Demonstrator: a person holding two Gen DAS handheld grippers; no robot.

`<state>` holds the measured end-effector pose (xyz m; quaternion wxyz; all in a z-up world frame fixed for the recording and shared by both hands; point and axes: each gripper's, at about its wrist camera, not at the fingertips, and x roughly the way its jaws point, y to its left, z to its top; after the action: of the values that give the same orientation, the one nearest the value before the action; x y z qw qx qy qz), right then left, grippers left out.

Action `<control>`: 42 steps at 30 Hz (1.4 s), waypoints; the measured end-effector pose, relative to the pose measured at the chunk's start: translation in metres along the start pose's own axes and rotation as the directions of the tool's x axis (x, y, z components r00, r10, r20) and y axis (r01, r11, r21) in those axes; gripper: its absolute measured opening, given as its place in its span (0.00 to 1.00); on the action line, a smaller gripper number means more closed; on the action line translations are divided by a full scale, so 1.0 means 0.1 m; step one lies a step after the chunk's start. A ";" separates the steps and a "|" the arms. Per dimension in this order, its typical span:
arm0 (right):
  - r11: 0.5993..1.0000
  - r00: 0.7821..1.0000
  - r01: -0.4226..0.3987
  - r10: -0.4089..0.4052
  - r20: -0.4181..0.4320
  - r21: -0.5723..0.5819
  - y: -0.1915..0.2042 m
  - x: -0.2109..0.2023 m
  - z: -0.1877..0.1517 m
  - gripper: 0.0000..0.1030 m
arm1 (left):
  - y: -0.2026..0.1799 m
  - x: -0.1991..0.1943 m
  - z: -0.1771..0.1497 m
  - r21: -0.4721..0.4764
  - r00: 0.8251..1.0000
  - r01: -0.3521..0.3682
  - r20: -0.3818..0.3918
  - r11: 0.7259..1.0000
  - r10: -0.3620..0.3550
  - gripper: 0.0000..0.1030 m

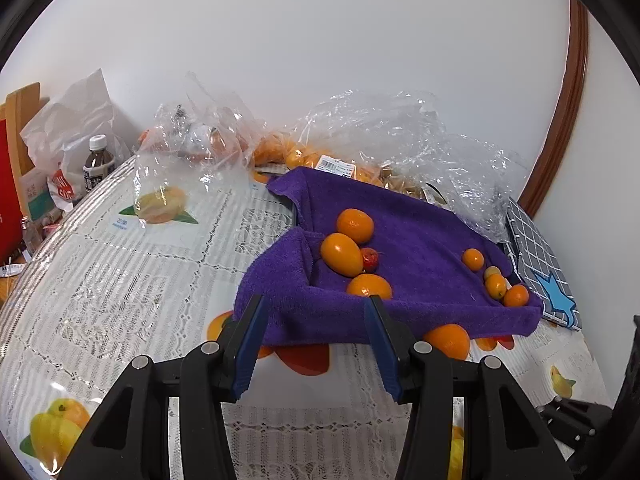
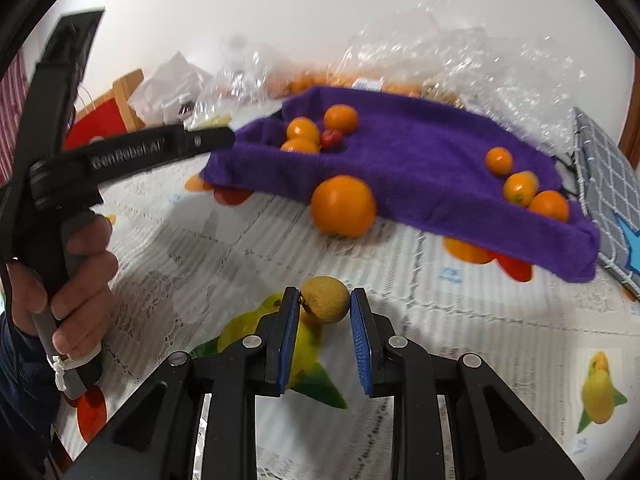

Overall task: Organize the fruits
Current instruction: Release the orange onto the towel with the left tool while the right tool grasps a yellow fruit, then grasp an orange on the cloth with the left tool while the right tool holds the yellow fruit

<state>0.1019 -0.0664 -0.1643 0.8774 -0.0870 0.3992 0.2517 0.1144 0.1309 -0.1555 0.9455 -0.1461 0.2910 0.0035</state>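
Right wrist view is showing the purple towel (image 2: pixel 420 160) lying at twelve o'clock, holding oranges. The right hand-held gripper (image 2: pixel 325 306) is clenching a small brown fruit (image 2: pixel 325 299), nearer than the left hand-held gripper (image 1: pixel 316 308), which is hanging released.

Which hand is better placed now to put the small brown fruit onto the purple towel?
The right. Its tongs already clamp the small round brown fruit, with the purple towel-lined tray just ahead. The left tongs stand open and empty at the tray's near edge.
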 end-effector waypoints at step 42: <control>0.974 0.989 0.116 -0.132 0.072 0.197 -1.28 -0.27 -0.15 0.25 | -0.33 0.09 -0.26 -0.033 0.972 0.166 -0.164 0.986 -0.169 0.41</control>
<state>0.1430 -0.1911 -0.1604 0.9118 -0.0158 0.3778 0.1600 0.1102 0.0916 -0.1716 0.9134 -0.1787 0.3555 -0.0860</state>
